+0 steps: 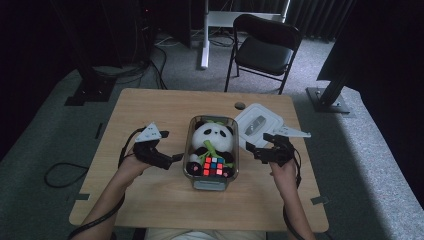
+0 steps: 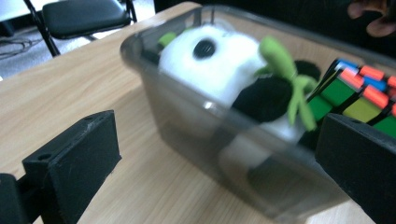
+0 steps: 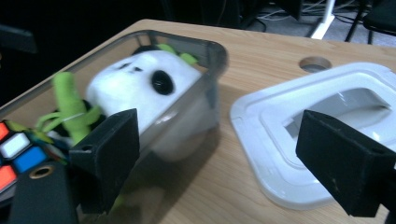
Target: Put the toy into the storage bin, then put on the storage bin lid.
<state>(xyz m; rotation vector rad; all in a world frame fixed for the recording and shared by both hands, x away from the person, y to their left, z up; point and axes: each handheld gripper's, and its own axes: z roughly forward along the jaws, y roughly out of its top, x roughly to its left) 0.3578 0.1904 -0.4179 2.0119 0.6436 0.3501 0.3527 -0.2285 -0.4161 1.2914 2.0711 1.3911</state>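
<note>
A clear plastic container (image 1: 188, 145) stands mid-table. In it lie a black-and-white panda plush (image 1: 212, 136) with green leaves and a colourful puzzle cube (image 1: 213, 166) at the near end. My left gripper (image 1: 175, 157) hovers just left of the container with its jaws wide open. In the left gripper view the container wall (image 2: 187, 121), panda (image 2: 215, 65) and cube (image 2: 364, 93) lie close ahead of my left gripper (image 2: 215, 172). My right gripper (image 1: 252, 150) is open just right of the container. My right gripper (image 3: 226, 163) spans the container's corner (image 3: 212, 51) and the white lid (image 3: 299, 121).
The white lid (image 1: 257, 122) lies flat on the table at the back right of the container, next to a round hole (image 1: 240, 105) in the tabletop. A black folding chair (image 1: 265, 47) stands beyond the table's far edge.
</note>
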